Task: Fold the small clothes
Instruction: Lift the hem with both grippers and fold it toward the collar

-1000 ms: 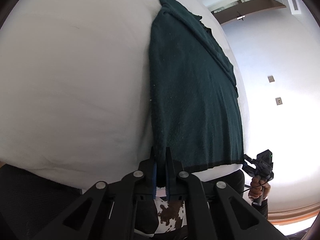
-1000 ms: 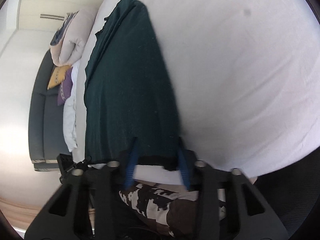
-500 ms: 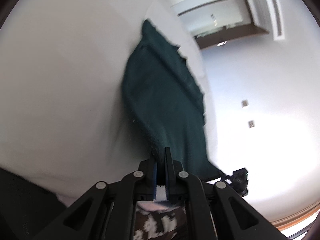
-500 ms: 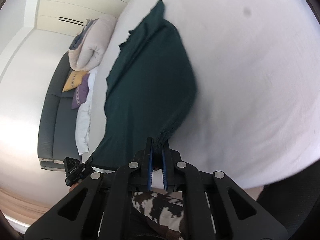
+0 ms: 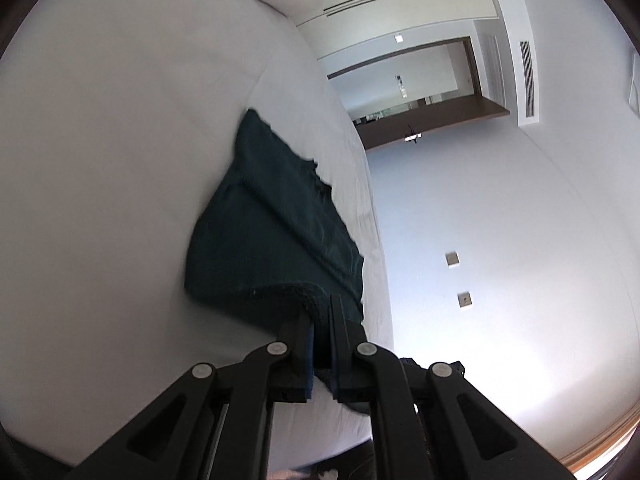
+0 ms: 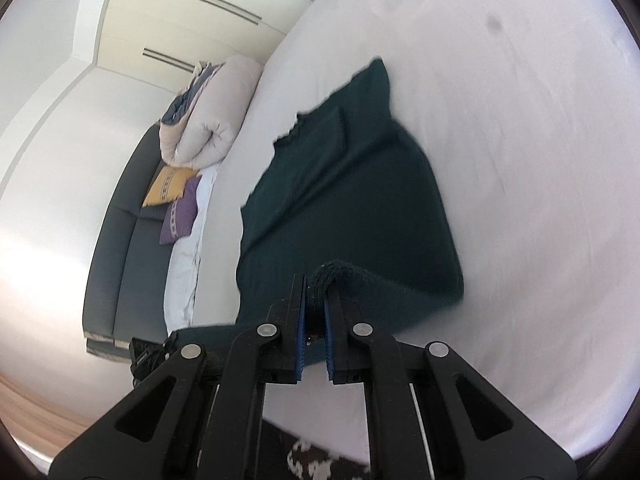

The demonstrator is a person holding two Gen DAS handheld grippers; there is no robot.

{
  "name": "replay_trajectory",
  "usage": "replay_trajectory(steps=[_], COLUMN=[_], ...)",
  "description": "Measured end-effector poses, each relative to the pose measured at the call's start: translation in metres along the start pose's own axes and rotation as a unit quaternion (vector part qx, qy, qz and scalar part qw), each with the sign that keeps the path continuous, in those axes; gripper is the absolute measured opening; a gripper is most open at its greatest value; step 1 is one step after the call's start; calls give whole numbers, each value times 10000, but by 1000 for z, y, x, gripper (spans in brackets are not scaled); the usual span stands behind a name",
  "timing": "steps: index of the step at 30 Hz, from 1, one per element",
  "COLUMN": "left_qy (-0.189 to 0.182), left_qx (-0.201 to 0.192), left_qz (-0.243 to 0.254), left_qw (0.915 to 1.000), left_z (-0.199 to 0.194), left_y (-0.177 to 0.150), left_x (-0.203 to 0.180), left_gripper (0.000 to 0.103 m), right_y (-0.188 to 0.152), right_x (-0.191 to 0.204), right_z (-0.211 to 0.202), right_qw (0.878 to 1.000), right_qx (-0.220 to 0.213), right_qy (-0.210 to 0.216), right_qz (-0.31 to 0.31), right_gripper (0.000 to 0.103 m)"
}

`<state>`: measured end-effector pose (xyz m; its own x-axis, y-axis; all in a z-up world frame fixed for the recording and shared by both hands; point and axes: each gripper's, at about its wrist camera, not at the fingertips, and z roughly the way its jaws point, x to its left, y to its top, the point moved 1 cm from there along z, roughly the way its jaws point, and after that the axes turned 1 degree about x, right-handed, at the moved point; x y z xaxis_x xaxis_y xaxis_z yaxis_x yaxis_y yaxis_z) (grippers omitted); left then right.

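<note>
Both grippers, left (image 5: 322,322) & right (image 6: 316,304), jaws clamped on sweater (image 6: 348,200) hem, had carried it up over the body w/ bottom-up fold approx half done.

Left wrist view rides low behind the left claw (image 5: 322,322), close over the white bed (image 5: 100,160), looking along the mattress toward the brown doorway (image 5: 416,92) — horizon rolled on its side. Right wrist view sits just behind the right claw (image 6: 316,300), equally close, facing across the bed toward the dark sofa (image 6: 120,248) and rolled duvet (image 6: 212,112). Both share the dark green garment (image 5: 272,224) — its near edge fills each foreground.
</note>
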<state>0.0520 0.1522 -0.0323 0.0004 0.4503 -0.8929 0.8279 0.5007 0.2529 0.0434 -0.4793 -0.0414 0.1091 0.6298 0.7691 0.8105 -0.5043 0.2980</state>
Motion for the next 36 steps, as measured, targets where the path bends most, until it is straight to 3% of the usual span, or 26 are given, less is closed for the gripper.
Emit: replay_trajectory(steps=[12,20,29,36], left_qy=[352,829,1166,1509], left_qx=[-68,-91,-49,104], left_qz=[281,215,152,111], left_qw=[9990,9963,9931,9884], left_z=[92,157,208,243], left_y=[107,166,206,216], left_x=[-22,-6,22,49], left_gripper=[5,5,5,7], right_y=[128,202,247,268], right_x=[16,10,-22,-41], right_z=[56,114,174,216], right_qw=[9969,9938,9913,9885], right_qx=[-434,-526,-508,-346], right_qy=[-613,-955,-1207,-1449], right_qz=[-224,-221,114,250], right_gripper=[7,7,7,8])
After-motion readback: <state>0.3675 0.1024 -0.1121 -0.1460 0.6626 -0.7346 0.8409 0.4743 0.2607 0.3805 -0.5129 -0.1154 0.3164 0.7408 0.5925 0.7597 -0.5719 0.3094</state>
